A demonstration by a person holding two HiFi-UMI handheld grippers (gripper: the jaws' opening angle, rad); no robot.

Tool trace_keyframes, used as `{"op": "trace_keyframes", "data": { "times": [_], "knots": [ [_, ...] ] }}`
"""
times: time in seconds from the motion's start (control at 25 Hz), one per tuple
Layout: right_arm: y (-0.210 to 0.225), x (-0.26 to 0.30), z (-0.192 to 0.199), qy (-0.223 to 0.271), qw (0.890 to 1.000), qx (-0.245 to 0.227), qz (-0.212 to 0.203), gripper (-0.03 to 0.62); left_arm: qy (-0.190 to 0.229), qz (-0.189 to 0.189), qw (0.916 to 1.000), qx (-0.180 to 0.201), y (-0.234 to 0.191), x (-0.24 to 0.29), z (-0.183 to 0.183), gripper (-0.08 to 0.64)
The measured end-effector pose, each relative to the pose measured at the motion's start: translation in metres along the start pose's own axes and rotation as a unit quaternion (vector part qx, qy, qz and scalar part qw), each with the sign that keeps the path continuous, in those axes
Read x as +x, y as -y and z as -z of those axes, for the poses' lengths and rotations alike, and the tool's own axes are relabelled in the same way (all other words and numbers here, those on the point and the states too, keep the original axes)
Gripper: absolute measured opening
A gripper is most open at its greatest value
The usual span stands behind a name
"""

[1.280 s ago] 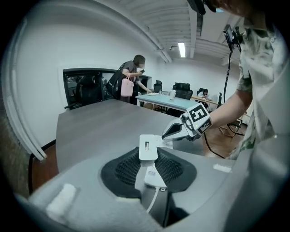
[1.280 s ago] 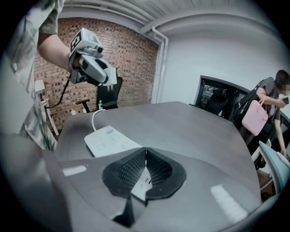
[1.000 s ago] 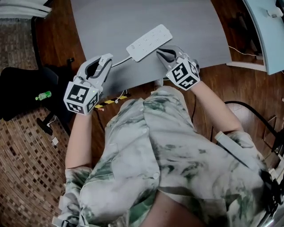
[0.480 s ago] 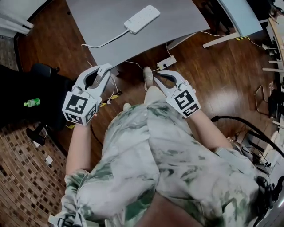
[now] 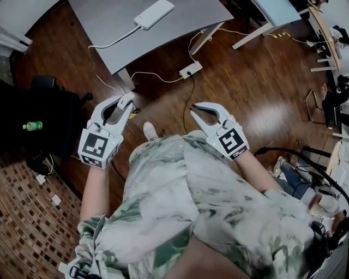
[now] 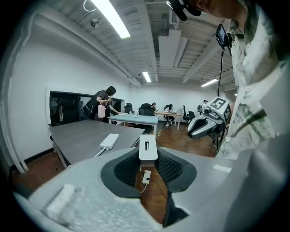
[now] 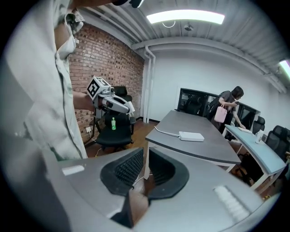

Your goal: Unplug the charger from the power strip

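My left gripper (image 6: 147,156) is shut on a white block charger (image 6: 147,146), which stands upright between its pads, clear of the table. In the head view that gripper (image 5: 128,98) hangs over the wooden floor at the left. The white power strip (image 5: 154,13) lies on the grey table (image 5: 185,24) well beyond both grippers, its cable trailing off the table's left edge. It also shows as the power strip (image 6: 109,141) and the power strip (image 7: 191,136). My right gripper (image 5: 192,110) is empty, its jaws a narrow gap apart (image 7: 146,170).
A small white socket box (image 5: 191,70) with cables lies on the floor under the table's edge. A black chair (image 5: 32,109) holding a green bottle (image 5: 31,126) stands at the left. Light blue desks (image 5: 275,8) and office chairs are farther off. A person with a pink bag (image 6: 103,106) stands at the back.
The person has backed away from the table. Both grippers have drawn back from the power strip, which now sits far up in the head view. The left still holds the charger.
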State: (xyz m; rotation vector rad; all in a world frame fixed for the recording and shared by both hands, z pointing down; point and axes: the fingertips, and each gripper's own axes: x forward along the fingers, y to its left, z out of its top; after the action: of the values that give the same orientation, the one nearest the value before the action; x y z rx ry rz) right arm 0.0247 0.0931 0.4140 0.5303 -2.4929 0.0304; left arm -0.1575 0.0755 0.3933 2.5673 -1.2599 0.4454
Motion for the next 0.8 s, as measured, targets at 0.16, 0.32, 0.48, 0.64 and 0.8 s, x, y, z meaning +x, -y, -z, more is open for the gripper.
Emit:
{"op": "trace_keyframes", "data": {
  "times": [0.16,0.32,0.48,0.64,0.8],
  "knots": [
    [-0.018,-0.047,0.003,0.033,0.999,-0.012,0.012,0.043,-0.007,0.011,0.9998,0.013,0.051,-0.002,-0.002,0.103],
    [-0.036,-0.11,0.024,0.051,0.998,0.015,0.032,0.043,-0.003,0.011,0.9999,0.007,0.109,-0.004,-0.007,0.103],
    [-0.063,-0.167,0.058,0.062,0.997,0.022,0.04,0.044,-0.004,0.016,0.9995,0.025,0.174,-0.012,-0.01,0.103],
    [-0.088,-0.205,0.085,0.08,0.996,0.023,0.033,0.044,-0.011,0.017,0.9996,0.022,0.236,-0.023,-0.002,0.103],
    [-0.107,-0.233,0.1,0.08,0.996,0.02,0.025,0.044,-0.022,0.021,0.9994,0.012,0.282,-0.031,0.011,0.103]
  ]
}}
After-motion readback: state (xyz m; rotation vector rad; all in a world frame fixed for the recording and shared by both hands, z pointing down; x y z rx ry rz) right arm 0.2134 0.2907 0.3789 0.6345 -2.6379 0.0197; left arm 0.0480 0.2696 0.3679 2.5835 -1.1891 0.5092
